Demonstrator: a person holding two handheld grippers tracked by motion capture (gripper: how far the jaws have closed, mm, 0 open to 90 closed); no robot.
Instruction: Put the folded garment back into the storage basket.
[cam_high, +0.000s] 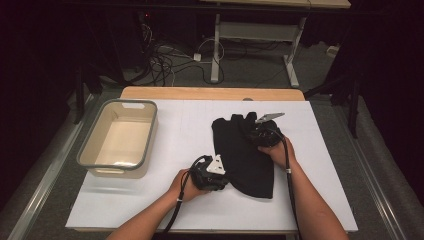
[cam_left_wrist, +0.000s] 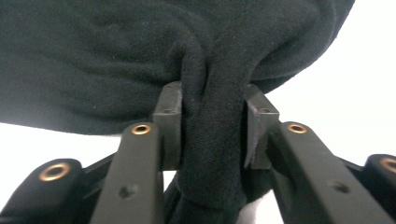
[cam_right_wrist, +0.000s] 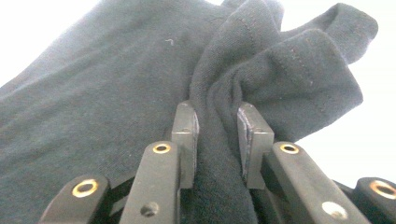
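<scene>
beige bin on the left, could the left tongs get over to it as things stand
Probably yes. White table lies bare between the left tongs and the beige bin, but the tongs pinch the black garment, which the right tongs also grip, so it would drag along.

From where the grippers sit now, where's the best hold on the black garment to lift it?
Probably the two bunched edges already pinched. The black garment lies flat, so only raised folds fit between jaws. The left gripper grips a fold at its near-left edge, the right gripper one at its far-right edge; come in low from outside.
</scene>
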